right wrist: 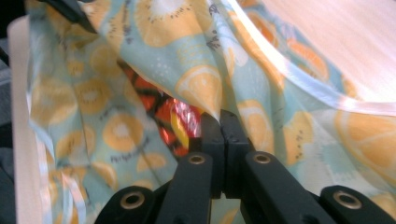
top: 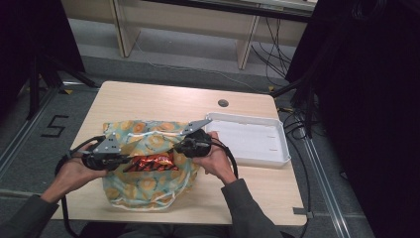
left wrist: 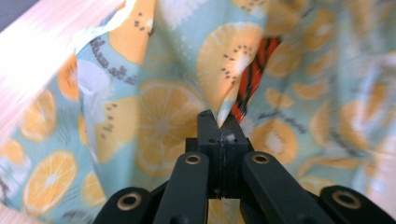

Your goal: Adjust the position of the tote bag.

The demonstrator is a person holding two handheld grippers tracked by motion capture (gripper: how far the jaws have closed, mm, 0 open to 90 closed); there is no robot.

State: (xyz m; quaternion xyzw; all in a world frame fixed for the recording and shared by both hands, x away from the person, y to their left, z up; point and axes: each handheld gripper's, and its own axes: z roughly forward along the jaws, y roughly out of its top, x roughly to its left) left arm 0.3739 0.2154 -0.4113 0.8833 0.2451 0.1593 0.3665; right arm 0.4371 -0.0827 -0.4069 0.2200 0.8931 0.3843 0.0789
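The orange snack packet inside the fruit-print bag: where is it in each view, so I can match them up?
High view: the orange snack packet lies centre-left, between the two grippers, in the bag's mouth.
Left gripper view: an orange-and-black strip right of centre, above the shut jaws.
Right gripper view: shiny orange patch just left of the jaws.
Shared landmark: the fruit-print bag, pinched by both grippers.

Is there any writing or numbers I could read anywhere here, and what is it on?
"5": taped on the floor left of the table.
Small dark print on the fruit-pattern bag: too blurred to read.
Lettering on the red-orange snack packet inside the bag: too small and crumpled to read.
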